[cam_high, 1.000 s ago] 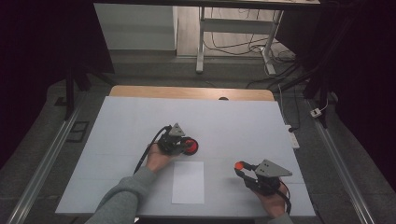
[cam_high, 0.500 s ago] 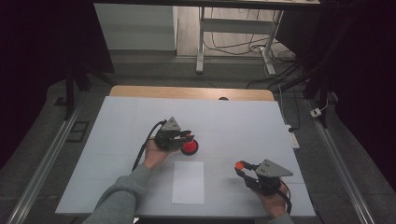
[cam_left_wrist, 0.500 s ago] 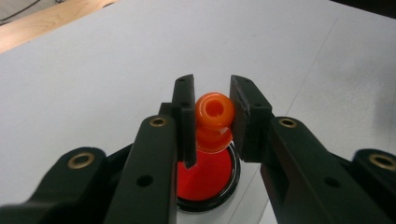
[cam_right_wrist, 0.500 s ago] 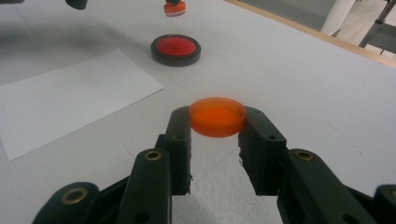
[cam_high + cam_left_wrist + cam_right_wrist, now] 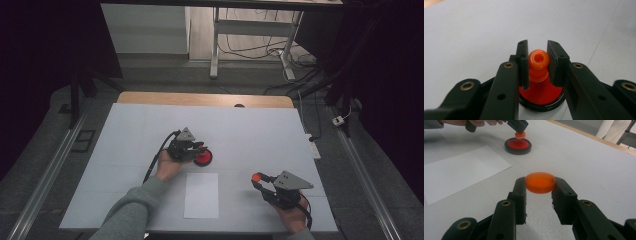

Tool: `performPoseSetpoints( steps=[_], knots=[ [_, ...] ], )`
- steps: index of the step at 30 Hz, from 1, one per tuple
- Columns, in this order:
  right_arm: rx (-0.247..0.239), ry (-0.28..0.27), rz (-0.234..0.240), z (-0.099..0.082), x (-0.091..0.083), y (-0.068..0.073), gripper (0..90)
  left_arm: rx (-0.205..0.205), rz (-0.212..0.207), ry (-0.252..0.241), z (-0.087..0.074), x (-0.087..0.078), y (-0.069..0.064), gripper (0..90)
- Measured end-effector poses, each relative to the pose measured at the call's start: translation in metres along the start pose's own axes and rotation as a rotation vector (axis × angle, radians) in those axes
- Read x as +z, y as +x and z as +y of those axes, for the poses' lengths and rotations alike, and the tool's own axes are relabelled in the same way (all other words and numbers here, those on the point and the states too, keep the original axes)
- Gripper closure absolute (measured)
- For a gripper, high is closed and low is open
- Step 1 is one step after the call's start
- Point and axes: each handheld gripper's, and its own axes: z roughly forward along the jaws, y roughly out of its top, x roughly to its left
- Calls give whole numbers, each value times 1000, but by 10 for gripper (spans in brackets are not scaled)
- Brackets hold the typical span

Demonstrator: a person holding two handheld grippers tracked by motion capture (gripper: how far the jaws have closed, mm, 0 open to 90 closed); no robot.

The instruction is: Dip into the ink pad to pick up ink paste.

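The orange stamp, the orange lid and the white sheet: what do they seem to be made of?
Stamp: probably glossy plastic; its rounded knob shows bright highlights and looks slightly translucent.
Lid: likely translucent plastic with a smooth, thin, moulded rim.
Sheet: apparently matte paper, lying thin and flat on the table with crisp straight edges.
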Motion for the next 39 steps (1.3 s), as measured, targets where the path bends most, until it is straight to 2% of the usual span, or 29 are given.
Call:
performPoseSetpoints(
  steps=[11, 14, 18, 27, 35, 39],
  knots=[
    [2, -3, 6, 0, 1, 0, 644, 3, -8, 26, -2, 8, -2, 723],
    [1, -4, 6, 0, 0, 0, 644, -18, -15, 28, -4, 8, 0, 724],
    [0, -5, 5, 0, 0, 0, 644, 7, 2, 41, -3, 9, -3, 725],
    [0, -8, 3, 1, -2, 1, 644, 21, 31, 28, -6, 10, -7, 727],
    [0, -8, 5, 1, -1, 1, 644, 10, 23, 20, -7, 9, -6, 728],
    [1, -10, 7, 1, 0, 1, 644, 17, 27, 21, -7, 10, -7, 728]
  ],
)
